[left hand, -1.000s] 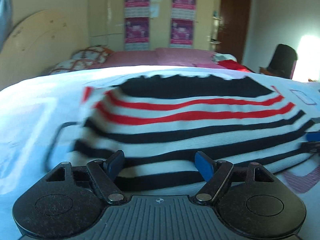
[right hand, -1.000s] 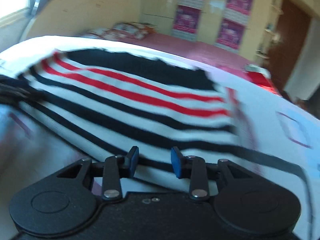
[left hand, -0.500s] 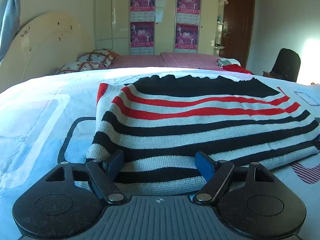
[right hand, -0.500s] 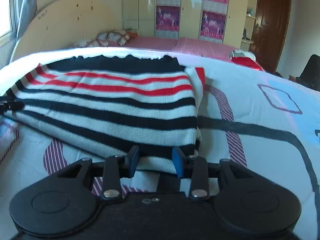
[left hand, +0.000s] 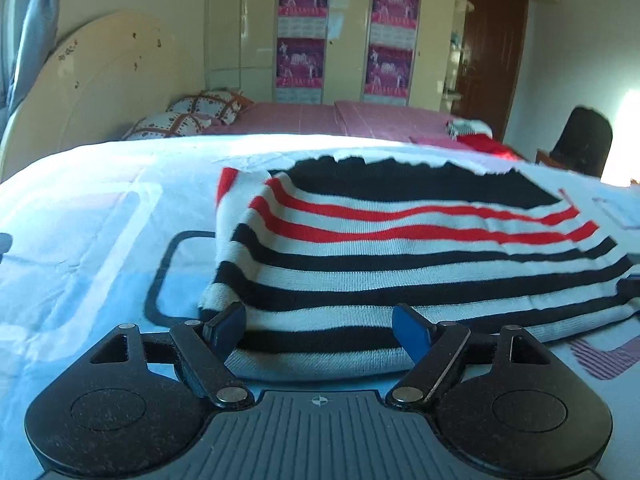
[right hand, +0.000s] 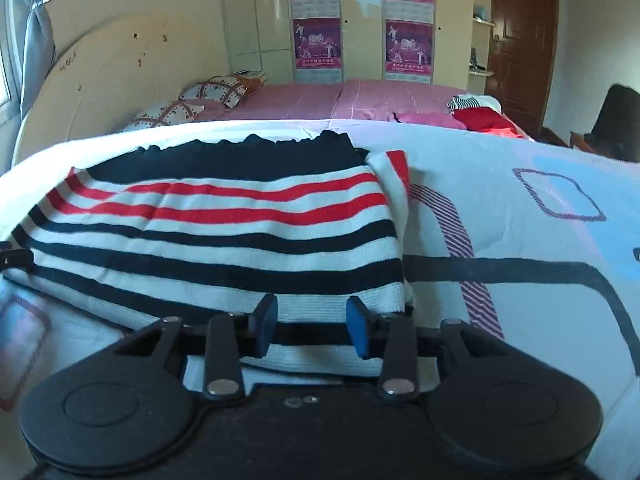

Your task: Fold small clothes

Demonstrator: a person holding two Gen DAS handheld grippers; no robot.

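Note:
A folded knit garment (left hand: pixel 400 272) with white, black and red stripes lies flat on the bed. My left gripper (left hand: pixel 318 330) hovers at its near left corner, jaws wide and open, the hem lying between and below the blue pads (left hand: pixel 412 334), unpinched. In the right wrist view the same garment (right hand: pixel 224 240) spreads to the left. My right gripper (right hand: pixel 312 326) sits over its near right corner, jaws partly apart and open, with the hem beneath them. A dark piece of the left gripper (right hand: pixel 14 258) shows at the garment's far left end.
The bedsheet (right hand: pixel 520 216) is white and pale blue with dark line patterns. Beyond it lies a pink bed (left hand: pixel 340 120) with patterned pillows (left hand: pixel 192 114) and a red and white pile of clothes (right hand: pixel 480 114). A dark chair (left hand: pixel 584 140) stands at the right.
Both views have steadied from blur. The right gripper has rolled to level and shifted toward the garment's right corner. The left gripper has shifted a little toward the left corner. The garment lies still.

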